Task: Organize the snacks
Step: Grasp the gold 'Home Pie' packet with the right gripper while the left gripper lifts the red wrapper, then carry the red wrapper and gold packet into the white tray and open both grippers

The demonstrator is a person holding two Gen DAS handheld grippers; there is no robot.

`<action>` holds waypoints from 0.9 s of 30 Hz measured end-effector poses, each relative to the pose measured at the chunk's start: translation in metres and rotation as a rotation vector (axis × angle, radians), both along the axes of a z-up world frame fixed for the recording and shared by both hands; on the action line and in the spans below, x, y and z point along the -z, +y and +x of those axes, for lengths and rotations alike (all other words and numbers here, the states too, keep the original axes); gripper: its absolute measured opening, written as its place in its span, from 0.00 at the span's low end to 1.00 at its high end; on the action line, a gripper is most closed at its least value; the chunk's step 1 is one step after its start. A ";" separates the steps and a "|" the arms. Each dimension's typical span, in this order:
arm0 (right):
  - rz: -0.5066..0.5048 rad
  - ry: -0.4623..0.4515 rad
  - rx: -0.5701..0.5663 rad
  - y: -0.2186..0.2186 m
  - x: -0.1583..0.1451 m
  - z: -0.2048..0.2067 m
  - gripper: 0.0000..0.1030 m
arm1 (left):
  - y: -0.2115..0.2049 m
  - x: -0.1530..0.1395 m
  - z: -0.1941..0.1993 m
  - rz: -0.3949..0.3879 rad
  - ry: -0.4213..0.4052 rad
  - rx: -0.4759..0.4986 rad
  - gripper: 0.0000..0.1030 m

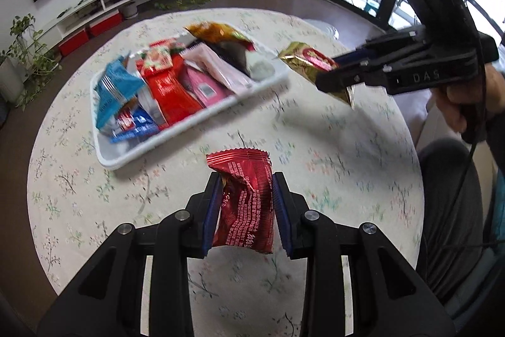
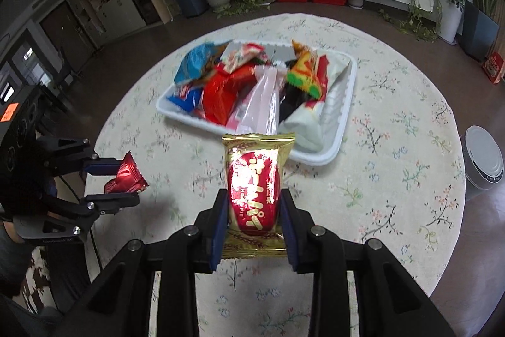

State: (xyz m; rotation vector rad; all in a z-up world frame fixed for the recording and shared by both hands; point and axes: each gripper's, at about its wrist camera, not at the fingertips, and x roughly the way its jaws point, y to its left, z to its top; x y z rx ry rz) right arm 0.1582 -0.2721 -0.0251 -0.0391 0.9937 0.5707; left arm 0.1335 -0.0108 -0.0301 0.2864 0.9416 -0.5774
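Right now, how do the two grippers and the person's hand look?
Both grippers are black plastic with silver rivets and dark blue ridged pads. The right gripper carries a lit green light, white letters "DAS" and a black cable; a bare hand grips it. The left gripper bears an orange sticker.

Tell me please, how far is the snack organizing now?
Mostly done: many wrapped snacks already lie piled in the white plastic tray. In hand: the left gripper holds a crinkled dark red foil packet, and the right gripper holds a gold wrapper with a red oval label. Left: both go into the tray.
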 end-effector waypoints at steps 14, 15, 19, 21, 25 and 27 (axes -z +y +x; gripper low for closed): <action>0.131 -0.077 0.126 0.016 -0.061 0.062 0.33 | 0.016 -0.077 0.103 -0.153 -0.082 -0.165 0.29; 0.139 -0.077 0.130 0.019 -0.064 0.066 0.33 | 0.015 -0.081 0.111 -0.160 -0.081 -0.170 0.29; 0.145 -0.074 0.141 0.032 -0.075 0.089 0.33 | 0.010 -0.084 0.140 -0.153 -0.069 -0.183 0.29; 0.139 -0.054 0.147 0.038 -0.074 0.101 0.33 | 0.009 -0.078 0.154 -0.159 -0.058 -0.191 0.29; 0.092 0.003 0.151 0.054 -0.062 0.125 0.33 | 0.011 -0.061 0.180 -0.156 -0.013 -0.222 0.29; 0.073 0.034 0.157 0.060 -0.051 0.137 0.33 | 0.011 -0.053 0.191 -0.143 -0.001 -0.236 0.29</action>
